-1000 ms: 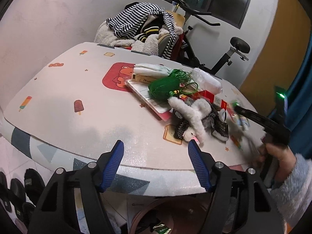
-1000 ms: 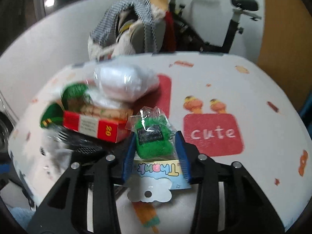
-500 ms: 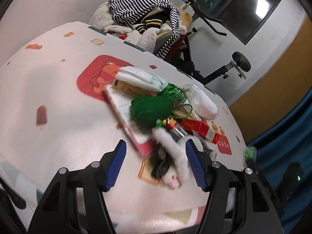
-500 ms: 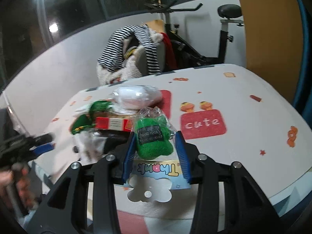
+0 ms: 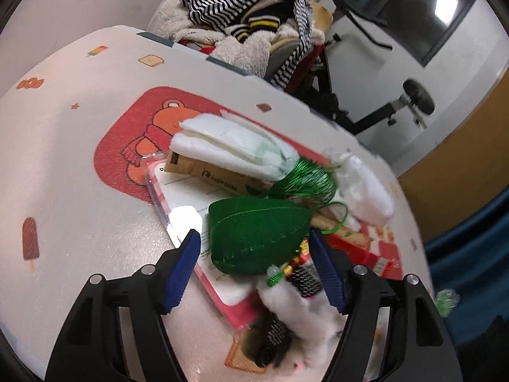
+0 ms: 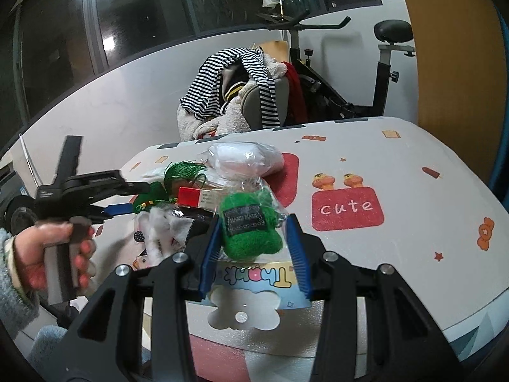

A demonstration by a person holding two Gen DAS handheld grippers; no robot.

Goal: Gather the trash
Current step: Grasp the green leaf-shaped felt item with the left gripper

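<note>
1. The left gripper (image 5: 254, 248) pointed steeply down, jaws wide and just opening, straddling a ribbed green leaf-shaped bundle (image 5: 257, 229) on the table (image 5: 79, 175).
2. The right gripper (image 6: 254, 248) clamped a fuzzy green knitted toy in clear wrap (image 6: 249, 229) above the table edge.

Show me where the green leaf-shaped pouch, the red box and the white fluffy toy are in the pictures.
green leaf-shaped pouch (image 5: 257, 232): left wrist view, middle of its woven face.
red box (image 6: 194, 196): right wrist view, its red and white end face.
white fluffy toy (image 5: 299, 308): left wrist view, its furry body.
</note>
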